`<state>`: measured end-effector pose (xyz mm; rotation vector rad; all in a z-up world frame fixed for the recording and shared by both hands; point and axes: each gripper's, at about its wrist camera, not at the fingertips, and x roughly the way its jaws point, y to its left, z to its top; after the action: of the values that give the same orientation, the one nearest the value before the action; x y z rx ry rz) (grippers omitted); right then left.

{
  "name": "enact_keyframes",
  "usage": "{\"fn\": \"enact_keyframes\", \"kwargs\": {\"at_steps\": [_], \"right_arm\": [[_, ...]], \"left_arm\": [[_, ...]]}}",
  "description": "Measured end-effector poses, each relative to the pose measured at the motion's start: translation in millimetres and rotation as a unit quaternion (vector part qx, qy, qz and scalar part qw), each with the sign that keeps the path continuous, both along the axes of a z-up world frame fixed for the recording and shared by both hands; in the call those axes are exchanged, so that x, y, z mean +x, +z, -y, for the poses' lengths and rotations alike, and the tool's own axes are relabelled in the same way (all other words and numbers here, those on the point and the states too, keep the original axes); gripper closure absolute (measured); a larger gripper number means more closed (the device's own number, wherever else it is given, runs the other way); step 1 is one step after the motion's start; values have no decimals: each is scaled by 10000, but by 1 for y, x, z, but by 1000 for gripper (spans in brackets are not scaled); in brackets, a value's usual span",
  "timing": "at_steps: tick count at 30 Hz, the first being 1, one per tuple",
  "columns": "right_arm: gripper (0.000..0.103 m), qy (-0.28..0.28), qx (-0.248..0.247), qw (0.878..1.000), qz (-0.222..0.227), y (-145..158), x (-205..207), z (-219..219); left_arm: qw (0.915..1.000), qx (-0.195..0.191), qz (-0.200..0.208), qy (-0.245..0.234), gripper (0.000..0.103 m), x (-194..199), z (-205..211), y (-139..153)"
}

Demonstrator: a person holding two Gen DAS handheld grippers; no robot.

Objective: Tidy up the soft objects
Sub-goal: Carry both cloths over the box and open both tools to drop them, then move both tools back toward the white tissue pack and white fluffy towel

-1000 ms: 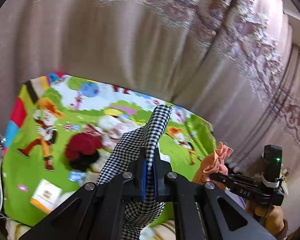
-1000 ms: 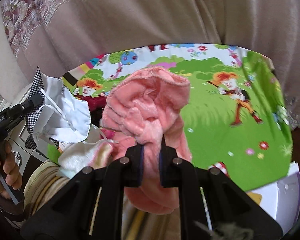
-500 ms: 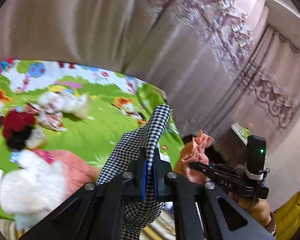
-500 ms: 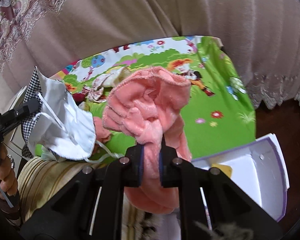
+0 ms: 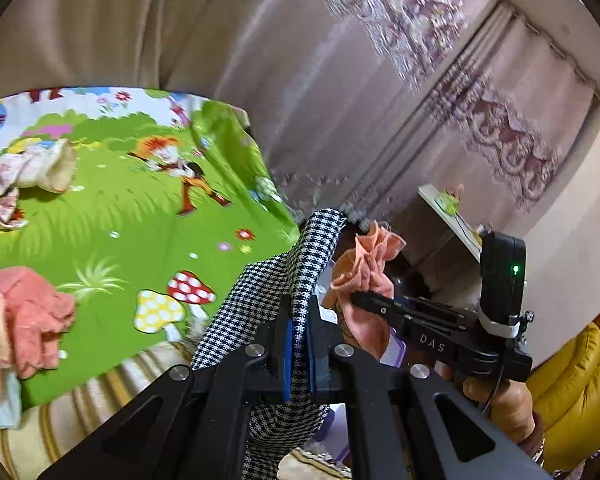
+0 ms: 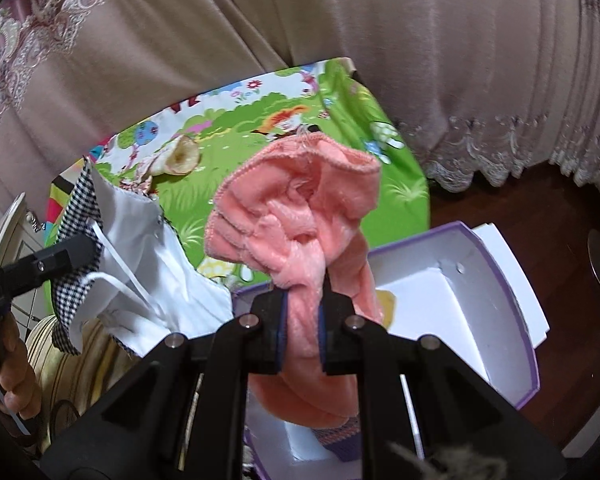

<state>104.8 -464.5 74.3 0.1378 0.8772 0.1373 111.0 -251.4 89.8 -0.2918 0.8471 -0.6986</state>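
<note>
Your right gripper (image 6: 302, 316), clamped on pink towel (image 6: 300, 216), hangs right over white box (image 6: 496, 300); left gripper (image 5: 298, 344), pinching checked cloth (image 5: 260, 300), sits further off.

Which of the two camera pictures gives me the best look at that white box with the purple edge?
The right wrist view: the white box lies open, its purple rim and white inside plain behind the pink towel. The left wrist view shows only purple-and-white slivers of it, hidden behind the checked cloth.

Right claw (image 6: 303, 322) clamped on pink towel (image 6: 300, 216), above white purple-edged box (image 6: 496, 308). Left claw (image 6: 66, 254) pinches checked white-lined cloth (image 6: 140, 248).
</note>
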Motion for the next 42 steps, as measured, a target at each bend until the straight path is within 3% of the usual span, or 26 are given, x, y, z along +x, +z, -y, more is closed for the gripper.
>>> {"fn": "enact_keyframes", "kwargs": {"at_steps": [6, 9, 11, 13, 17, 20, 31, 42], "right_arm": [[87, -311, -77, 9995, -16, -2, -11, 25], [85, -495, -100, 9987, -30, -1, -17, 38], [82, -560, -103, 9983, -74, -2, -18, 43], [74, -579, -67, 9983, -86, -2, -18, 46], [54, -608, -50, 9981, -96, -3, -18, 45], [49, -570, -85, 9983, -58, 0, -18, 42], [46, -335, -193, 9992, -94, 1, -13, 19], [36, 182, -122, 9997, -129, 5, -3, -26]], "left_arm": [[9995, 50, -153, -279, 94, 2, 24, -9], [9988, 105, -287, -372, 77, 4, 32, -14], [9988, 115, -293, -376, 59, 3, 33, -16], [9989, 100, -272, -380, 52, 2, 32, -15], [9990, 82, -228, -369, 51, 0, 29, -13], [9991, 58, -283, -316, 51, 2, 25, -15], [9998, 84, -166, -85, 51, -1, 1, -10], [9975, 16, -56, 710, 50, 5, -75, -3]]}}
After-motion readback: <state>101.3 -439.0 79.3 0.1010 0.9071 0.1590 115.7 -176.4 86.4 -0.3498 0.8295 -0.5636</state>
